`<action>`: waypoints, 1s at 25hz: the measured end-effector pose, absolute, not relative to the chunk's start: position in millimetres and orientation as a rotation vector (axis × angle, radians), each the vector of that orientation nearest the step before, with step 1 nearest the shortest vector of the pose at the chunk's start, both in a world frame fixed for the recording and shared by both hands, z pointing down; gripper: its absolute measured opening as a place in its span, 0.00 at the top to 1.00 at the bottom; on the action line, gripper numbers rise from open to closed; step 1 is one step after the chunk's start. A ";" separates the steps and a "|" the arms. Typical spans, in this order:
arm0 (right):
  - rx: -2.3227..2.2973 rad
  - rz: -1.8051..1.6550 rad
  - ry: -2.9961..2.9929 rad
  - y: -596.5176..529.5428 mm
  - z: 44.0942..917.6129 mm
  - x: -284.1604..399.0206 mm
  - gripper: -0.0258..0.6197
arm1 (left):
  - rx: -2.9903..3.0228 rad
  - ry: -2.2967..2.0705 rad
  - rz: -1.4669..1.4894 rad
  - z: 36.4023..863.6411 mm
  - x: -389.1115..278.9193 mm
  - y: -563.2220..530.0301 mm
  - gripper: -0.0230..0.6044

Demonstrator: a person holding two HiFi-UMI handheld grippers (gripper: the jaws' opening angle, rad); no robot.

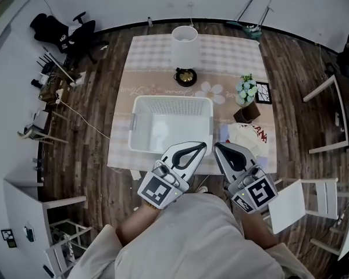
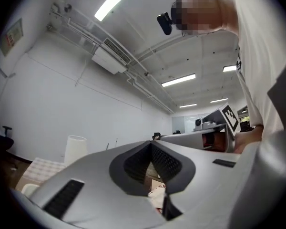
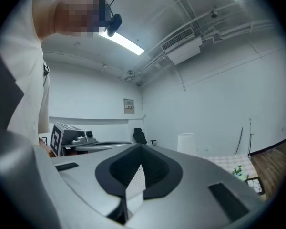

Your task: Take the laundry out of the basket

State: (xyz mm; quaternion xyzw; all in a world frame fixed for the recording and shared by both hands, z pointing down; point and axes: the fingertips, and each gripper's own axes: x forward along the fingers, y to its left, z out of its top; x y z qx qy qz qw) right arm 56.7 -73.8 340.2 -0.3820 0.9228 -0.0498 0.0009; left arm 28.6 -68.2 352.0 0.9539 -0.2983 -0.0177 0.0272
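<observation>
The white laundry basket [image 1: 141, 121] stands on the table near its front edge, and I see only its bare white floor inside. A white garment with red print [image 1: 250, 135] lies on the table to its right. My left gripper [image 1: 202, 146] and right gripper [image 1: 217, 146] hover side by side over the table's front edge, close to my body, both shut with nothing between the jaws. In the left gripper view the shut left gripper [image 2: 151, 145] points level, with the garment [image 2: 157, 193] showing below through the jaw gap. Past the shut right gripper [image 3: 139, 149] the basket's perforated wall [image 3: 136, 182] shows.
On the checked tablecloth [image 1: 221, 54] a white lamp [image 1: 185, 45] stands at the back and a flower pot [image 1: 246, 92] at the right. A white chair [image 1: 302, 202] is near my right side, and shelves and clutter [image 1: 46, 92] line the left wall.
</observation>
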 end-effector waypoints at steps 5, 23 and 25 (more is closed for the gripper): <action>-1.207 -0.088 2.928 -65.1 343.6 45.4 0.94 | 2.918 -0.939 -0.062 353.7 20.5 -61.4 0.92; -1.223 -0.068 2.917 -67.0 342.9 37.7 0.94 | 2.919 -0.947 -0.068 352.2 11.7 -65.2 0.92; -1.226 -0.070 2.919 -67.0 343.5 37.3 0.94 | 2.913 -0.946 -0.064 353.5 10.7 -64.9 0.92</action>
